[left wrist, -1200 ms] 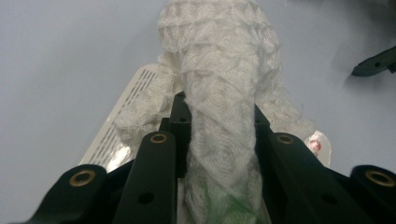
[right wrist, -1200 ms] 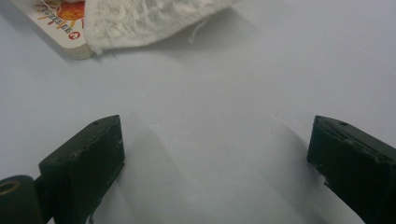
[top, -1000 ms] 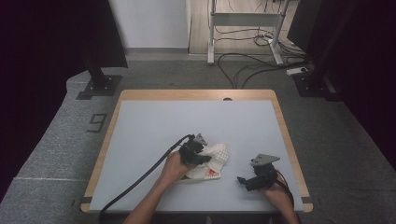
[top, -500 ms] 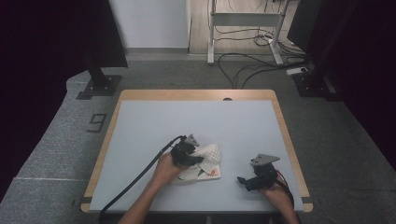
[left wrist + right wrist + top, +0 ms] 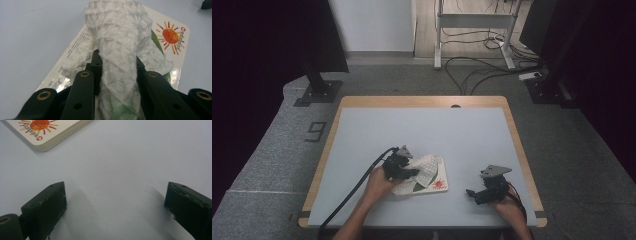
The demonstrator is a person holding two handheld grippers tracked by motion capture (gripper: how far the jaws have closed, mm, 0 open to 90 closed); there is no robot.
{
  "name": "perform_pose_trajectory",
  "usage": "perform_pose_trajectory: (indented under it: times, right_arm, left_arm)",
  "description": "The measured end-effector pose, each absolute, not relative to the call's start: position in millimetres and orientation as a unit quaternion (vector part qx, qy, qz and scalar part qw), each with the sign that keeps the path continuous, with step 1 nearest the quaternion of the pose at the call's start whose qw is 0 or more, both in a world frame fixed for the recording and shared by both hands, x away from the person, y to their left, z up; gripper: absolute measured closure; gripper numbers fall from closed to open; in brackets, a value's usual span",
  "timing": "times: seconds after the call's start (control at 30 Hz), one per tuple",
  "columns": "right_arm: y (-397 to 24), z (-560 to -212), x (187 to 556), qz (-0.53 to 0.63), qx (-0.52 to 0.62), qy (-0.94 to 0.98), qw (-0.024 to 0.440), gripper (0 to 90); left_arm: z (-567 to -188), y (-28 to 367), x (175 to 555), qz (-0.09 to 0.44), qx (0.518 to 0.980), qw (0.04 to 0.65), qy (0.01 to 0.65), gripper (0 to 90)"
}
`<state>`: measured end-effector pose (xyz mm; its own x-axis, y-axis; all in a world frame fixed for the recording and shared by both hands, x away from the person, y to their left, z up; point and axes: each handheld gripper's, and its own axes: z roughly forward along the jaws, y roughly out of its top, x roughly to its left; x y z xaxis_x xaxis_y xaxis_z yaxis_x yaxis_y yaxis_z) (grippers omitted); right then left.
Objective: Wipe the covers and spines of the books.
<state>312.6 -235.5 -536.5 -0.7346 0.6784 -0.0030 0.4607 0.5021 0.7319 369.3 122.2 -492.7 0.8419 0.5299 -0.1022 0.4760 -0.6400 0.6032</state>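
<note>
Left gripper (image 5: 117, 72) jaws clamped on a bunched fold of white knit cloth (image 5: 120, 50), pinched tight between the black pads, cloth rising from the jaws and draping away over a card-like board book (image 5: 172, 37) with an orange sun print. Cloth looks light, soft, floppy, open weave; likely to stretch and snag, won't hold shape, so grab a gathered fold or an edge rather than flat fabric, as here. Book looks stiff, thin, glossy, probably slides easily on the smooth table (image 5: 377, 135). From the high view the cloth (image 5: 424, 167) lies on the book (image 5: 438, 184) at the near-left middle of the table, left gripper (image 5: 404, 170) over it. Right gripper (image 5: 473, 194) rests near the front right, jaws wide apart, nothing between them, book corner (image 5: 47, 132) ahead. Hidden: cloth's far edge, most of the book cover under it, whether the jaws also pinch the book.
</note>
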Motion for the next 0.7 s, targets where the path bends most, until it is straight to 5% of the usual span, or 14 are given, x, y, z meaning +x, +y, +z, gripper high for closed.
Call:
perform_pose_trajectory:
  times: [0.7]
  right_arm:
    - [-235.4, -536.5, 312.5, 0.371, 0.334, 0.854, 0.147, 3.6]
  left_arm:
    - [-490.0, 167.9, 357.7, 0.055, 0.894, 0.317, 0.311, 71.9]
